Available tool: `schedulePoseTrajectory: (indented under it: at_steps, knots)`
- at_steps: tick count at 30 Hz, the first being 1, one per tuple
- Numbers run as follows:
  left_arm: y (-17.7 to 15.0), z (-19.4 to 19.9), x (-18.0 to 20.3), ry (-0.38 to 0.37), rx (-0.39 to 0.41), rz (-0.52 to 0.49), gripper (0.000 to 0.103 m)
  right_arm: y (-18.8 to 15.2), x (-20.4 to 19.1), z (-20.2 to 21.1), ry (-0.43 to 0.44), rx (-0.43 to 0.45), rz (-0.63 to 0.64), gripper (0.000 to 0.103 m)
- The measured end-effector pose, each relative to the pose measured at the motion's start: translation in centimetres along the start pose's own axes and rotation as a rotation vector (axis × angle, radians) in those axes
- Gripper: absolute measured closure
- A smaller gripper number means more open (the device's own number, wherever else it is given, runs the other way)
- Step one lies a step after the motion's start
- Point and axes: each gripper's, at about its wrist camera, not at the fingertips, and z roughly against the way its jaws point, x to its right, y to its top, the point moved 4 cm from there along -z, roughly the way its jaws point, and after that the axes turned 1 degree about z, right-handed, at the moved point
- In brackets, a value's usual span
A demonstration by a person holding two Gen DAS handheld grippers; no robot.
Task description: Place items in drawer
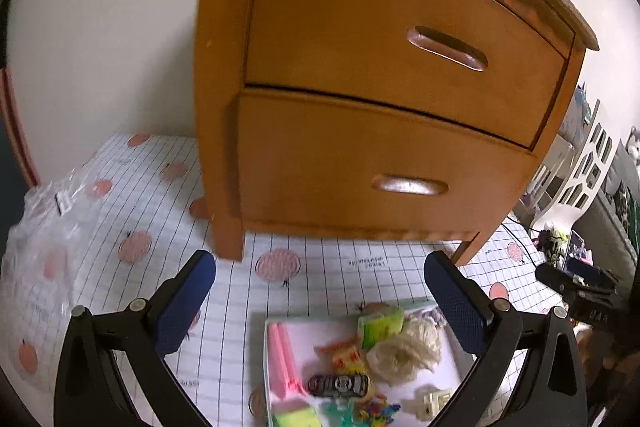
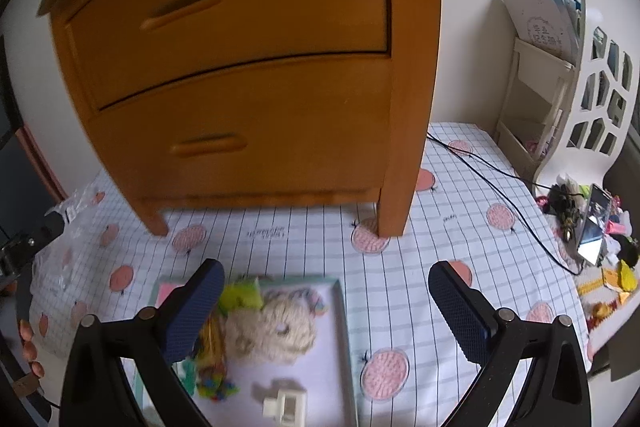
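Note:
A wooden two-drawer cabinet (image 1: 384, 75) (image 2: 248, 59) stands on the gridded cloth, both drawers closed; the lower drawer (image 1: 360, 171) (image 2: 248, 143) has a slot handle. In front lies a shallow tray (image 1: 280, 327) (image 2: 340, 327) holding a cream yarn bundle (image 1: 408, 351) (image 2: 272, 327), a pink clip (image 1: 282, 355), a black remote (image 1: 338, 385), a green pack (image 1: 380, 325), a white plastic piece (image 2: 284, 403) and small colourful bits. My left gripper (image 1: 320, 287) hovers open above the tray. My right gripper (image 2: 326, 295) is open over the tray's right side. Neither holds anything.
A crinkled clear plastic bag (image 1: 44, 235) lies left of the cabinet. A black cable (image 2: 492, 183) runs across the cloth to the right. A white organiser shelf (image 2: 552, 87) and assorted clutter (image 2: 592, 223) sit at the right edge.

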Motion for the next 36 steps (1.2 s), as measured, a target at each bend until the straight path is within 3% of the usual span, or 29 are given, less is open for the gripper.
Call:
schedulePoseTrajectory:
  at_steps: [6, 12, 18, 36]
  knots:
    - [3.5, -2.5, -1.9, 0.04, 0.023, 0.024, 0.0, 4.2, 1.5, -2.4, 0.031, 0.013, -0.003, 0.0]
    - [6.2, -5.1, -4.4, -0.032, -0.004, 0.098, 0.0, 8.2, 2.5, -4.4, 0.064, 0.048, 0.036, 0.0]
    - [8.3, -6.3, -4.6, -0.104, -0.001, 0.084, 0.0, 10.8, 3.6, -6.8, 0.109, 0.05, 0.036, 0.0]
    - [9.7, -8.7, -5.4, -0.162, -0.038, 0.063, 0.0, 12.0, 2.7, -9.3, 0.18, 0.027, 0.099, 0.0]
